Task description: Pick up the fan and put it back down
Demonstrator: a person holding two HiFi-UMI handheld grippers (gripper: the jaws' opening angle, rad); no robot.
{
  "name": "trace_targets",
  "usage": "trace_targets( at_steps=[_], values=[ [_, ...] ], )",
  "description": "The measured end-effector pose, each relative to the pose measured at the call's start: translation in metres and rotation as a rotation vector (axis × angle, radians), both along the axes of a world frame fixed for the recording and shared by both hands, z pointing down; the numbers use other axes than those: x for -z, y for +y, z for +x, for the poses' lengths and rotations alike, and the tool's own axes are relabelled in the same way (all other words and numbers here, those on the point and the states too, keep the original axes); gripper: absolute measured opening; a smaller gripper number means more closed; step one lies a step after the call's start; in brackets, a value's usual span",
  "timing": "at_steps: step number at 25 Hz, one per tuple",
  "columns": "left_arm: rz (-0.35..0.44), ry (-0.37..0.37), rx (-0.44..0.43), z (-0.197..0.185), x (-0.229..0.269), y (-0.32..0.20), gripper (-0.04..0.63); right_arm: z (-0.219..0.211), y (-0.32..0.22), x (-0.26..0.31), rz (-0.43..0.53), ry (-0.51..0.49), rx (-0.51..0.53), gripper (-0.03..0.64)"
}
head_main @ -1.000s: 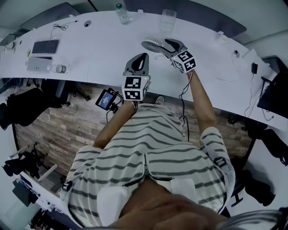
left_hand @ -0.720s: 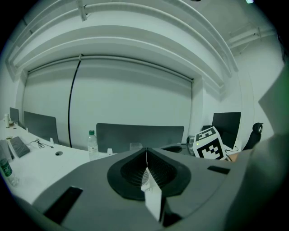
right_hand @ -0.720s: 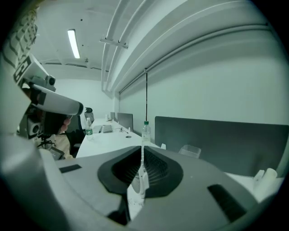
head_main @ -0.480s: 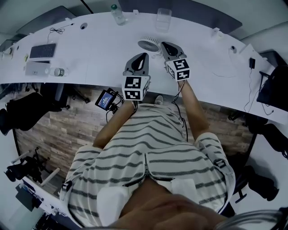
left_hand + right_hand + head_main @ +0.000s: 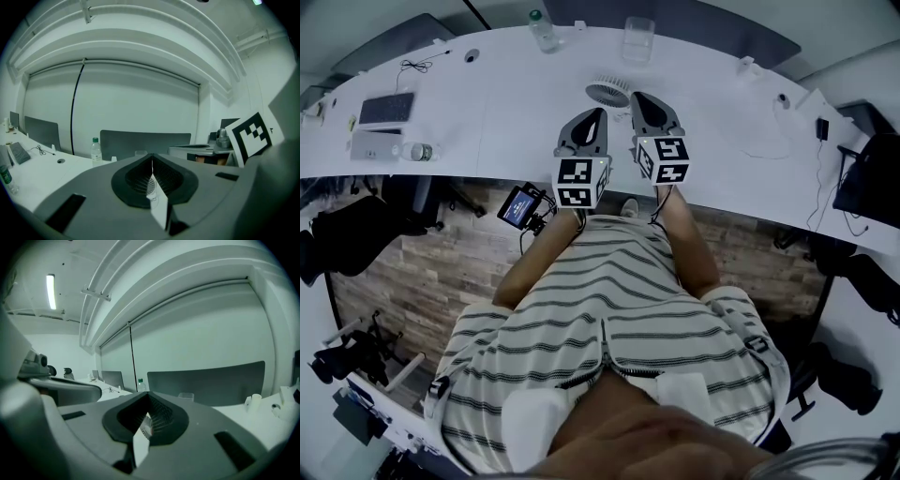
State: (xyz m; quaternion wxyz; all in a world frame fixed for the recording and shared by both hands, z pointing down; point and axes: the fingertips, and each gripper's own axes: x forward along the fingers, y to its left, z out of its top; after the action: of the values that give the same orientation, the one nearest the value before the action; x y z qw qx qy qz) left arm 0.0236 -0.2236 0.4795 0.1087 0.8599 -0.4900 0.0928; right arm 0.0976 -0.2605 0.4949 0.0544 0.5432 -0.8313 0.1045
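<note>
The left gripper [image 5: 592, 114] and the right gripper [image 5: 639, 98] are held clenched on nothing over the table [image 5: 506, 103]. Beyond them the fan [image 5: 607, 92] is left resting, untouched; the set-down is judged done, and only a retreat is called for. Farther off, a bottle [image 5: 543, 28] and a seemingly empty cup [image 5: 638, 39] are seen.

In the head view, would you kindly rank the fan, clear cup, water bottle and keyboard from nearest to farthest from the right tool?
1. Fan, just left of the right tool.
2. Clear cup, beyond it at the far edge.
3. Water bottle, far edge, further left.
4. Keyboard, far left.
</note>
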Motion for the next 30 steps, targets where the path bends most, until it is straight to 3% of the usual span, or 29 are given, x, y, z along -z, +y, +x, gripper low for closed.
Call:
trace_targets(
  at_steps=[13,30],
  values=[
    [0.015,0.015,0.001,-0.004,0.004,0.001,0.008,-0.008,0.022,0.021,-0.004,-0.073,-0.037,0.011],
    [0.030,0.047,0.006,-0.016,0.012,0.011,0.008,-0.027,0.049,0.034,-0.005,-0.078,-0.029,0.011]
  ],
)
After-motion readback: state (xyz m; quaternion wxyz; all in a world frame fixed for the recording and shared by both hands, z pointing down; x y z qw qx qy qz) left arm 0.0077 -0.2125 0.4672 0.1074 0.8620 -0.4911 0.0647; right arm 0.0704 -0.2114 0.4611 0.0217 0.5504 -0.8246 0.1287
